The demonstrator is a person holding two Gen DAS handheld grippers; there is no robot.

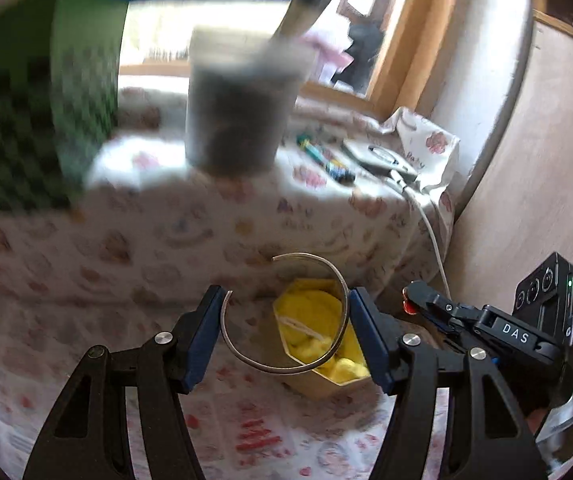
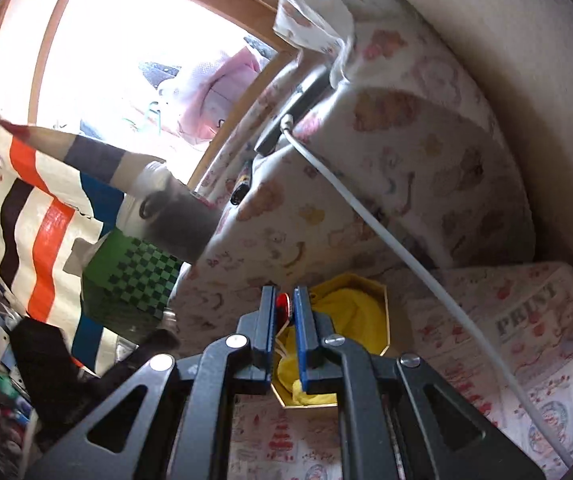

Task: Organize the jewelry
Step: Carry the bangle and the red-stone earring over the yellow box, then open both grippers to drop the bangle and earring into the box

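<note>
1. Jaws of the left gripper (image 1: 286,336), in the left wrist view, stand partly spread and pinch an open silver bangle (image 1: 286,316) across its width, one pad on each side of the loop.
2. That bangle looks like thin, stiff wire with a gap in it; I judge it light, springy and slippery on the pads, so hard squeezing could bend it or pop it loose. Gripping across the widest part, as now, seems soundest.
3. Below the bangle sits a hexagonal box (image 1: 326,384) lined with yellow cloth (image 1: 314,320), resting on a patterned bedsheet (image 1: 166,240). The right gripper (image 1: 410,300) shows at the right edge.
4. In the right wrist view, the right gripper (image 2: 285,304) has its jaws nearly together on a small red piece (image 2: 283,305), too small to name surely.
5. That piece looks tiny and light, likely easy to drop; holding it by its flat faces suits it. The box (image 2: 382,320) lies just behind the jaws, the yellow cloth (image 2: 346,312) soft inside.
</note>
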